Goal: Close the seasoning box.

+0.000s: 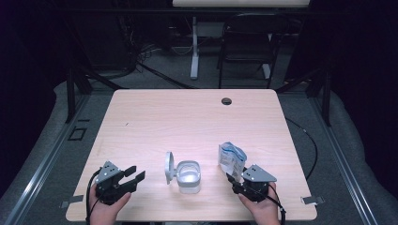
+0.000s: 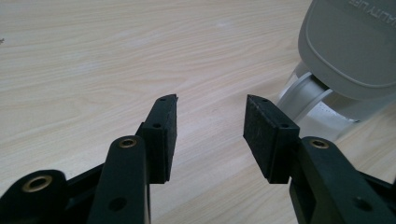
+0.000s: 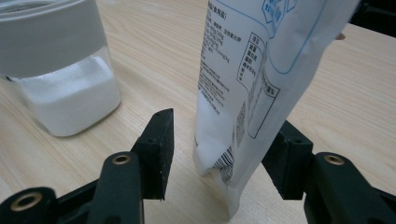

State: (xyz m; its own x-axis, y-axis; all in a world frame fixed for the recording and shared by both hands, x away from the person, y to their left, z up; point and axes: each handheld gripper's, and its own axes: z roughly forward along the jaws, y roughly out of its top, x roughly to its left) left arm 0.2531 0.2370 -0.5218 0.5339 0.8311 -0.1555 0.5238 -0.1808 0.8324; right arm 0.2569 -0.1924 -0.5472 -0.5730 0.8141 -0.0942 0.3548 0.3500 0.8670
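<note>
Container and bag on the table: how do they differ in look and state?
The container is a clear, squat box with a grey hinged lid flipped open, holding white powder; the bag is a thin white printed pouch, standing tall. The container stands free; the bag stands between the right gripper's open fingers. Both rest upright on the table.

A white pouch (image 1: 232,160) with blue print and a crumpled top stands upright on the table at about 5 o'clock. A clear square jar (image 1: 188,177) part-filled with white powder stands just left of it near 6 o'clock, its grey flip lid (image 1: 169,167) open and standing upright at the jar's 9 o'clock side.
</note>
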